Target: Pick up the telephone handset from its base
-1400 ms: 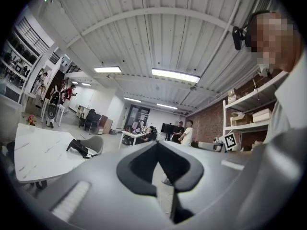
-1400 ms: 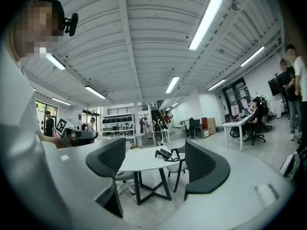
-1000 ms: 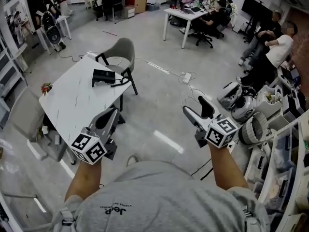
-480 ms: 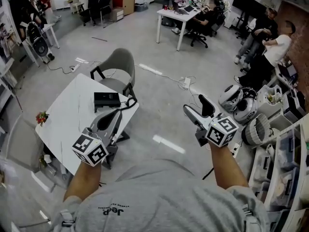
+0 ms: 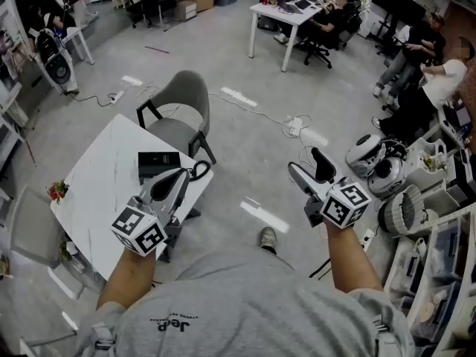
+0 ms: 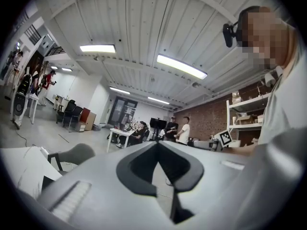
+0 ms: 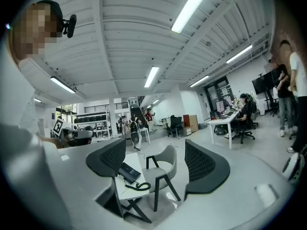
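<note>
While the person's grey shirt [image 5: 245,303] fills the bottom of the head view, both bare forearms reach forward with a gripper in each hand; one shoe [image 5: 268,237] shows on the floor just past the shirt. The left gripper [image 5: 179,177] has its jaws pressed together at the tips with nothing between them, as its own view shows; it is tilted upward there, toward the ceiling lights. In the head view its tips lie over the near corner of the white table [image 5: 97,192], close to a coiled black cord [image 5: 199,171]; how high it is above the tabletop cannot be told. The right gripper [image 5: 309,167] is well apart from the table, over bare floor; its jaws stand wide apart and hold nothing, and its own view frames the table and chair in the distance between them.

The telephone [image 5: 158,162] lies flat on the table, near the edge that faces the chair, just beyond the left gripper's tips; it is untouched by either gripper; the handset cannot be made out separately from the base at this size. The cord runs from it to the table's edge. A grey chair [image 5: 182,99] with dark legs stands against the table's far side. Further off, a white desk [image 5: 286,12] has people seated at it, and more people [image 5: 439,80] stand by the right wall.
</note>
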`<state>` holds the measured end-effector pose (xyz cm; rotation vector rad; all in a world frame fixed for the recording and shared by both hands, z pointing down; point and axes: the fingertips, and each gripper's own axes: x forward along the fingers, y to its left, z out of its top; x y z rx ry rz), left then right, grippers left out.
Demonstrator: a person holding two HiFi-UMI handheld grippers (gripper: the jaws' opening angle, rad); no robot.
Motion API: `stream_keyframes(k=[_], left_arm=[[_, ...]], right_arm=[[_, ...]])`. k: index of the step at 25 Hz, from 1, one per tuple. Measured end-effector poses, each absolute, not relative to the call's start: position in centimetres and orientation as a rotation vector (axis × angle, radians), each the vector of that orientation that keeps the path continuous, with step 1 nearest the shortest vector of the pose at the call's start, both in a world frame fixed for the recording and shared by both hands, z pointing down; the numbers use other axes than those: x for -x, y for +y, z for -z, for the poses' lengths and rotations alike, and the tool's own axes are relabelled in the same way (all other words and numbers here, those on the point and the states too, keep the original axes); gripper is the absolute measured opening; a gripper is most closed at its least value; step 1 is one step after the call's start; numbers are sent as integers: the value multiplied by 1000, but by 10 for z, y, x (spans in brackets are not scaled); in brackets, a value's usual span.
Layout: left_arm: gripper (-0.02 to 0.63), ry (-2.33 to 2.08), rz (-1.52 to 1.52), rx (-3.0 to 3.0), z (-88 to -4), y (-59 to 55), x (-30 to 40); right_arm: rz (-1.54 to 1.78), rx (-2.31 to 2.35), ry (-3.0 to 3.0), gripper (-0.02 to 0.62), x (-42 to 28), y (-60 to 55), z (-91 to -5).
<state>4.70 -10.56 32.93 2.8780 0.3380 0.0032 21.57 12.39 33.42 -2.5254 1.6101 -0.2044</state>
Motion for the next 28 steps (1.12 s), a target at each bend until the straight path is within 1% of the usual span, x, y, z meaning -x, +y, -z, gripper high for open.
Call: stream_keyframes(k=[3, 8, 14, 23, 28], left_arm=[[57, 267, -11, -2916, -339, -103, -82], [57, 118, -4, -2900, -349, -97, -164], [57, 47, -28, -2914, -348, -91, -236], [57, 215, -47, -2919, -361, -129, -281], [57, 209, -12, -2917, -354, -159, -280]], right_arm=[[209, 2464, 1665, 365, -268, 117, -346], [203, 2380, 1783, 364, -364, 106, -347], [192, 2326, 1904, 364, -439, 86, -346], [224, 2426, 1825, 364, -457, 53, -356], [224, 2453, 1853, 364, -451, 27, -344]])
